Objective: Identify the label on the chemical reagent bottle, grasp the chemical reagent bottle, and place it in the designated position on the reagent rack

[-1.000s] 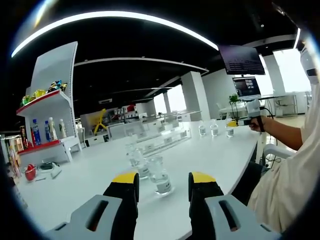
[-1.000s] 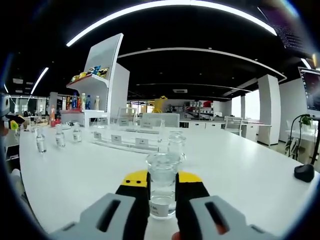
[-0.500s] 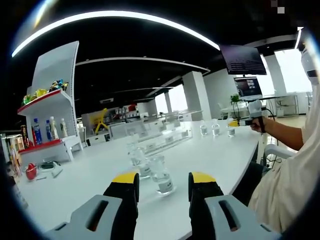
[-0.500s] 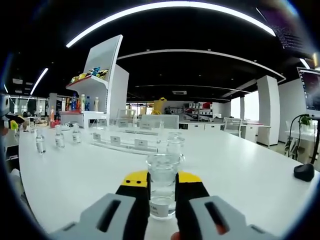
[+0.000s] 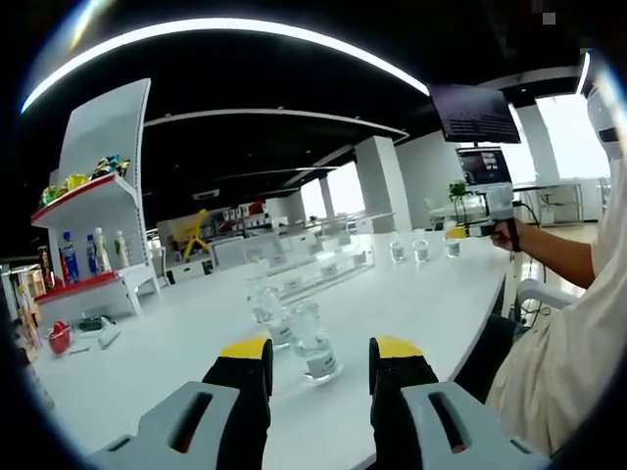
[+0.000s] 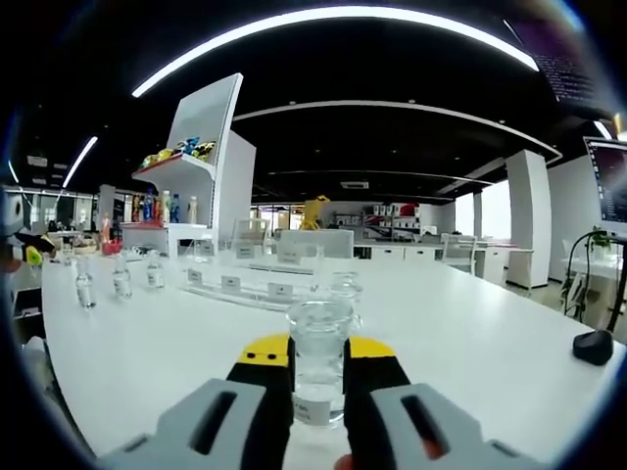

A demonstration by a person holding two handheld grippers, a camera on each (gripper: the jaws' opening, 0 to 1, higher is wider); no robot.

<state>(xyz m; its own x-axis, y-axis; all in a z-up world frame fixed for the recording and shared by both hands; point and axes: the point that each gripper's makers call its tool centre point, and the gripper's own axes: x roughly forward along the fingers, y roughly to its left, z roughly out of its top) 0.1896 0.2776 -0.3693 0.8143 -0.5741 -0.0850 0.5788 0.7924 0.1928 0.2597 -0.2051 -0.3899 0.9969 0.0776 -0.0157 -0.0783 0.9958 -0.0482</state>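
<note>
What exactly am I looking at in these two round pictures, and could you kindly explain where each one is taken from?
A person holds a hand-held two-jaw gripper in each hand, and a fisheye camera rides on each, looking forward along its black, yellow-tipped jaws.

In the left gripper view, the left gripper is open, with a small clear glass reagent bottle with a white label standing just ahead of it on the white table. At the far right, the person's hand carries the other gripper.

In the right gripper view, the right gripper is shut on a clear glass bottle. Beyond it lie the long clear acrylic reagent rack and three more small bottles.
</note>
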